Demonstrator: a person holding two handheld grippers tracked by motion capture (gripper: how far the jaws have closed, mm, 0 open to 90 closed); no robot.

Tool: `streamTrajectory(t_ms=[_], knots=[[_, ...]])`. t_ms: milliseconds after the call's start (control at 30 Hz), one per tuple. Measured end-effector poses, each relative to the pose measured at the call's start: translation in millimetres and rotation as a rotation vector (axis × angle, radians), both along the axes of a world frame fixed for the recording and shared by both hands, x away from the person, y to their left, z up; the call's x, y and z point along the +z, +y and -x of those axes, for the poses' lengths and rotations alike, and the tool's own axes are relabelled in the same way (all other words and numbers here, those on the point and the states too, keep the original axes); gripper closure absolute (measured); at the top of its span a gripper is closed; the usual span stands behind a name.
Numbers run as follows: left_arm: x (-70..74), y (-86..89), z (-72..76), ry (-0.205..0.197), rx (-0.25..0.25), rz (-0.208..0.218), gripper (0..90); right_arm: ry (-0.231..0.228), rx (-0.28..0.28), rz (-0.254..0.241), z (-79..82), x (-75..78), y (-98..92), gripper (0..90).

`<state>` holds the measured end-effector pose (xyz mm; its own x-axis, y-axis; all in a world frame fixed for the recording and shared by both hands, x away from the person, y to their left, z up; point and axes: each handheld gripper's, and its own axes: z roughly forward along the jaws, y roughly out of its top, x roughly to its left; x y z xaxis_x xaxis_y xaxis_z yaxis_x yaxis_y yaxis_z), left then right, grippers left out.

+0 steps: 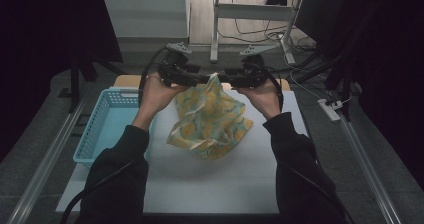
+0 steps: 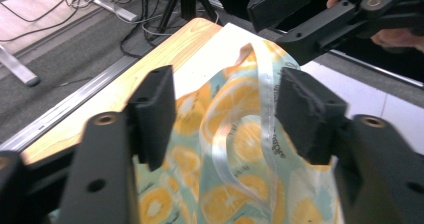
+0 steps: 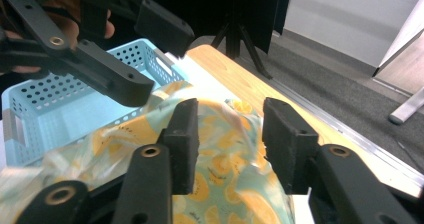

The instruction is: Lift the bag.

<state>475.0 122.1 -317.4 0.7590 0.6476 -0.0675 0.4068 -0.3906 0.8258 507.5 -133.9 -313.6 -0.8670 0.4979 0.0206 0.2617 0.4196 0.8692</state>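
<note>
Both sets of jaws stand spread, pads pressing on nothing. In the left gripper (image 2: 225, 116) view, a clear plastic handle loop (image 2: 260, 129) of the crinkly bag printed with orange slices on pale green (image 1: 210, 119) rises between the pads without touching either; the right gripper (image 3: 227, 144) likewise hangs parted just above the print. The bag's peak stands up between the two grippers while its body slumps on the white table sheet (image 1: 200, 184), just beside the light-blue perforated plastic basket (image 1: 107, 121).

With nothing pinched, the risk is plain — the peak may sag flat, and the slick handle could slide past the pads on a regrasp.

Both hands meet over the far table edge, forearms angled inward, grippers nose to nose and roughly level.
</note>
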Motion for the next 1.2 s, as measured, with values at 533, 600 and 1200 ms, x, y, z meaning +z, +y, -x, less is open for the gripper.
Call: streamTrajectory(t_ms=[533, 600, 1200], knots=[[-23.6, 23.3, 22.3, 0.052, 0.048, 0.027, 9.1, 0.052, -0.008, -0.020, 11.2, -25.6, -25.5, 35.0], [-27.1, 27.1, 25.4, 0.057, 0.052, 0.038, 5.6, 0.049, -0.011, -0.019, 14.2, -29.1, -26.8, 31.4], [-64.5, 58.2, 73.6, 0.058, 0.037, 0.047, 0.0, 0.059, -0.040, 0.018, 44.4, -64.5, -46.3, 10.3]])
